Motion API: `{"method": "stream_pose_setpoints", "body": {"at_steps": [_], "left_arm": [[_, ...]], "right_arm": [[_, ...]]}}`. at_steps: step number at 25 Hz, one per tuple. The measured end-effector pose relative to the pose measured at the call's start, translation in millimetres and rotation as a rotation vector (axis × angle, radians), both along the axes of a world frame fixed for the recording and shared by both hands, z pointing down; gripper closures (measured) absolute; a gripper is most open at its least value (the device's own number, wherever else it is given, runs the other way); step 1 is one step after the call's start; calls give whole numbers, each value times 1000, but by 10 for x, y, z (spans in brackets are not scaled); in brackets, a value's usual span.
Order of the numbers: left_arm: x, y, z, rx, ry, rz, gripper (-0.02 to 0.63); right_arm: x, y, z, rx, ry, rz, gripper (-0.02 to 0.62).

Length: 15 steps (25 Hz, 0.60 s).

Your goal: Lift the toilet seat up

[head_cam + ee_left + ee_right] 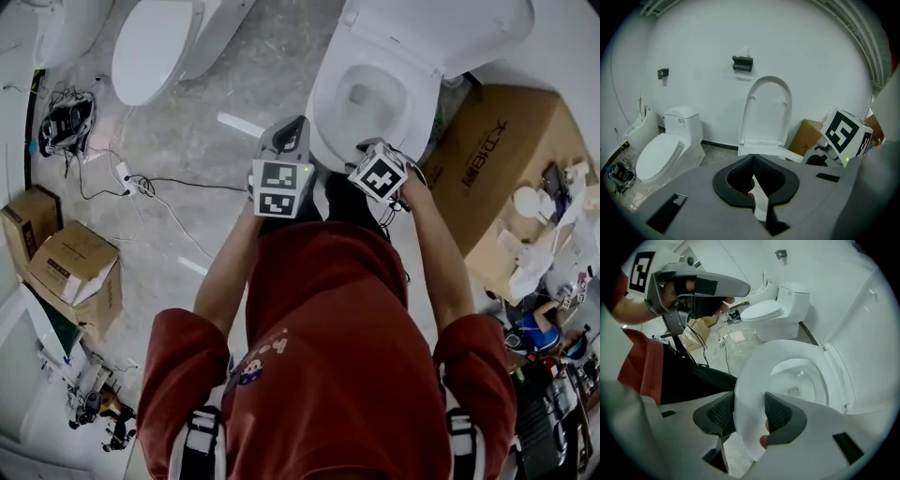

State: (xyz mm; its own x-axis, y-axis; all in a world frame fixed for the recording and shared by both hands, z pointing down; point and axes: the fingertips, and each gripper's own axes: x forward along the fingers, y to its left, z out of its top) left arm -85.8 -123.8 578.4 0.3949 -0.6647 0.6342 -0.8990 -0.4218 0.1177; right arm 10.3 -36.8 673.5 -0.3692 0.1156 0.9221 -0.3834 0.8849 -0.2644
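The white toilet [375, 94] stands in front of me with its lid [441, 28] upright against the wall [766, 110]. My right gripper [747, 399] straddles the front rim of the toilet seat [754, 380], a pad pressed on either side; in the head view this right gripper [375, 159] sits over the seat's front edge [328, 103]. My left gripper [752, 159] has its pad tips together and holds nothing I can make out. In the head view the left gripper [286, 141] hangs just left of the seat's front.
A second toilet [155, 47] stands to the left, lid down. Cables [141, 183] trail over the floor. Cardboard boxes [70, 267] sit at the left, and a large one [497, 159] stands close to the toilet's right. A urinal [640, 126] is at far left.
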Motion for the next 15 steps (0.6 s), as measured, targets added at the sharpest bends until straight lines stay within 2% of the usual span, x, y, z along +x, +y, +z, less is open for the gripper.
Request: {"method": "stream_pose_setpoints", "body": {"at_steps": [10,15], "left_arm": [[17,-288,-625,167,27,-26,595],[133,-403,-849,257,5,30,595]], "right_arm": [[126,-303,-616,161,16,-49,441],[191,-486,-855,238,15,-54,460]]}}
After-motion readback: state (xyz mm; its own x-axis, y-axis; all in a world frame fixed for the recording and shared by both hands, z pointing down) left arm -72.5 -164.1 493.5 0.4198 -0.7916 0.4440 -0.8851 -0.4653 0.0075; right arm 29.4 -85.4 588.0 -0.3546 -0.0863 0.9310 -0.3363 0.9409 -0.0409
